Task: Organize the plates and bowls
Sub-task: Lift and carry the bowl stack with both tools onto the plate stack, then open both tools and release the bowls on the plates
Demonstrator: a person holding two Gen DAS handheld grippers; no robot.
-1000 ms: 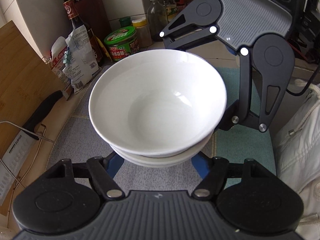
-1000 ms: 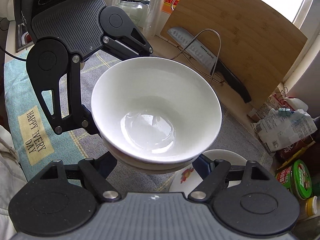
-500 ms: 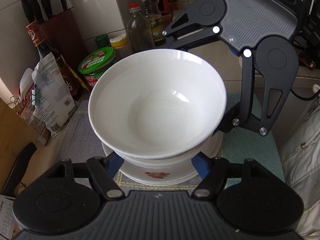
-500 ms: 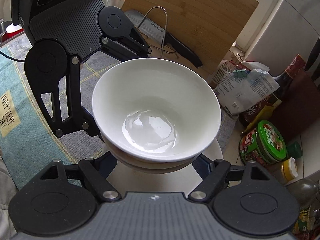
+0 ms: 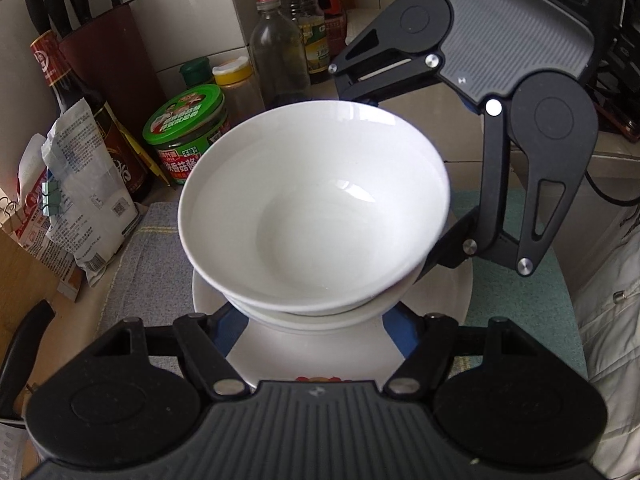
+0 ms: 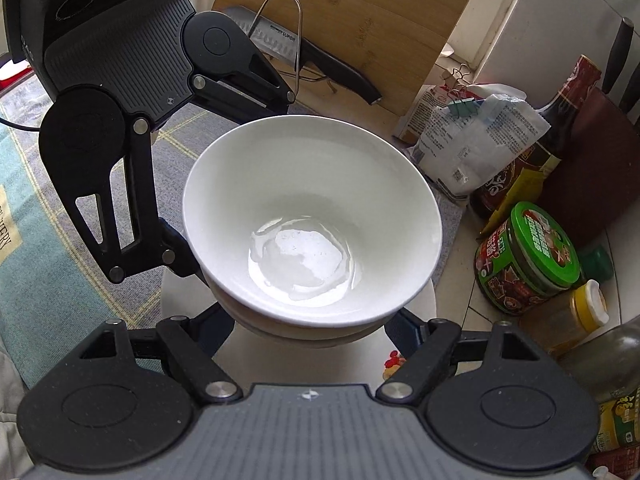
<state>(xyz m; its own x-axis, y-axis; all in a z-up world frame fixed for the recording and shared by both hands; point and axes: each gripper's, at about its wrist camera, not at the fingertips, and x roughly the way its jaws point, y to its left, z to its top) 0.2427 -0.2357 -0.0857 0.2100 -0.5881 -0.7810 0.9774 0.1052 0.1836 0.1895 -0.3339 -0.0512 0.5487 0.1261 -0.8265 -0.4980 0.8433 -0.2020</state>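
A: Working across from the left, what does the left claw [image 5: 316, 320] have?

B: It is clenched on the near side of the stacked white bowls [image 5: 312, 216], its blue pads tucked under the lower bowl's wall. The right claw [image 6: 312, 320] grips the same stack from the opposite side, so the bowls hang between the two, each claw equally near.

A: And what lies under the stack?

B: A white plate with a red flower print [image 5: 320, 356], flat on the grey cloth over the desk [image 5: 148, 264]. The stack sits almost square above it. I judge it hangs just clear, though the gap is hard to read.

A: Any long axis to line up?

B: None; bowls and plate are round, mouths up. The move ahead looks like straight down, keeping the rim level.
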